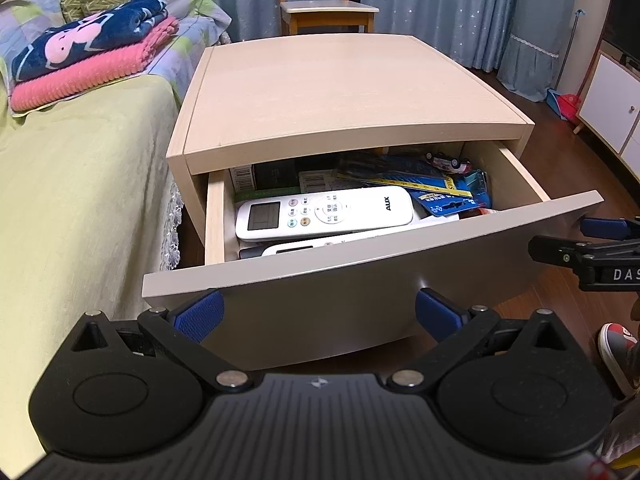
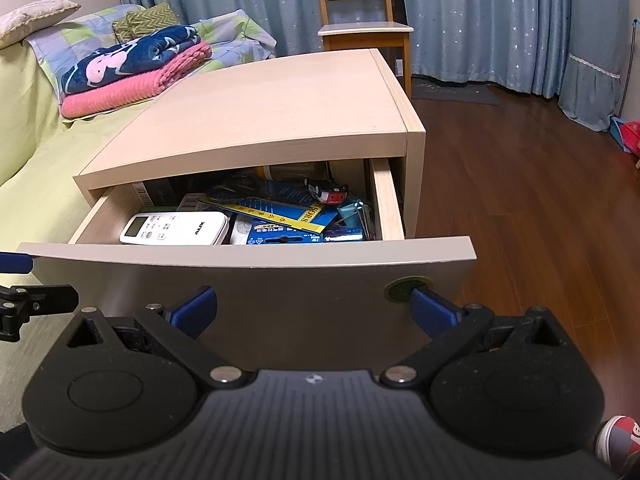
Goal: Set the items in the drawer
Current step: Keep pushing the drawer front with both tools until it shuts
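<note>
The left gripper (image 1: 319,312) is seen with its blue fingers (image 1: 200,314) spread wide, nothing held between them, and the drawer front (image 1: 360,280) is faced just ahead; whether the pads touch the panel cannot be told. The right gripper (image 2: 314,307) is likewise spread wide and empty, its right finger (image 2: 434,312) placed just beside the round recessed pull (image 2: 406,290) near the front's right end. The drawer (image 2: 386,200) is found pulled out of the bedside cabinet (image 1: 340,92), and its contents are counted: one white remote control (image 1: 324,213) lying flat at the left, a second white remote (image 1: 300,247) partly hidden behind the front panel, one small toy car (image 2: 327,193) at the back right, one yellow ruler (image 2: 272,214) laid across blue packets (image 2: 288,236), and boxes with barcodes tucked at the back. Around the cabinet, one bed (image 1: 80,184) with a green cover is noted on the left, two folded blankets (image 1: 92,52) stacked on it, and one wooden chair (image 1: 326,10) stands behind, before blue curtains (image 2: 500,20). A shoe (image 1: 618,346) is glimpsed on the wooden floor (image 2: 520,184).
</note>
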`<action>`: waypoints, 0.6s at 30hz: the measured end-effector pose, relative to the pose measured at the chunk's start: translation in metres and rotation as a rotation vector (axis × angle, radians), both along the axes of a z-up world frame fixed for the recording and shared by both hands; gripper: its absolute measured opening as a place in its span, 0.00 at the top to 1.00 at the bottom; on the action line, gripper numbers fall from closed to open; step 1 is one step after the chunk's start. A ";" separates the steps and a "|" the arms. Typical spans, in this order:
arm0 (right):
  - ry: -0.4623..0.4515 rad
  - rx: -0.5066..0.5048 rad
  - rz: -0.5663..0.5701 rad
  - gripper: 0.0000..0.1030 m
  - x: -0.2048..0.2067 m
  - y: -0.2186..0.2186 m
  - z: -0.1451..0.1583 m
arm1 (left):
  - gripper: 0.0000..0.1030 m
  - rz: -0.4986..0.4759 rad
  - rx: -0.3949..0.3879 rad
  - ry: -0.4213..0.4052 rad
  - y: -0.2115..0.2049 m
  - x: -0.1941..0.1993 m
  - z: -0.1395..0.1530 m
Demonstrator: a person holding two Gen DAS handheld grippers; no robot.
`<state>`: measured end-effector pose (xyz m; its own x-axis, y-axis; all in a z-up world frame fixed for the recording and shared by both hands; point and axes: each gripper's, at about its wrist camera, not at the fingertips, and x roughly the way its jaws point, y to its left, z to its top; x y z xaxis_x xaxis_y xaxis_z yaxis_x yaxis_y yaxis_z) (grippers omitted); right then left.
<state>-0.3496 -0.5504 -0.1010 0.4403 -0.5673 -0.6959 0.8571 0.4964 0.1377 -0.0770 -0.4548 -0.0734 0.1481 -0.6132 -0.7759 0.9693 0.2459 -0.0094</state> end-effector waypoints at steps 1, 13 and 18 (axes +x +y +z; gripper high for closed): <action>0.001 -0.002 0.000 0.01 0.001 0.000 0.000 | 0.01 -0.001 -0.001 0.002 -0.001 0.000 0.000; 0.016 -0.018 -0.001 0.01 0.008 -0.003 0.002 | 0.01 -0.008 -0.015 -0.002 -0.002 -0.002 -0.006; 0.020 -0.026 -0.001 0.01 0.018 -0.009 0.002 | 0.01 -0.009 -0.020 -0.003 -0.002 -0.002 -0.007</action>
<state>-0.3314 -0.5596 -0.0990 0.4260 -0.5859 -0.6894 0.8599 0.4990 0.1073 -0.0791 -0.4567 -0.0806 0.1447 -0.6298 -0.7632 0.9715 0.2369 -0.0113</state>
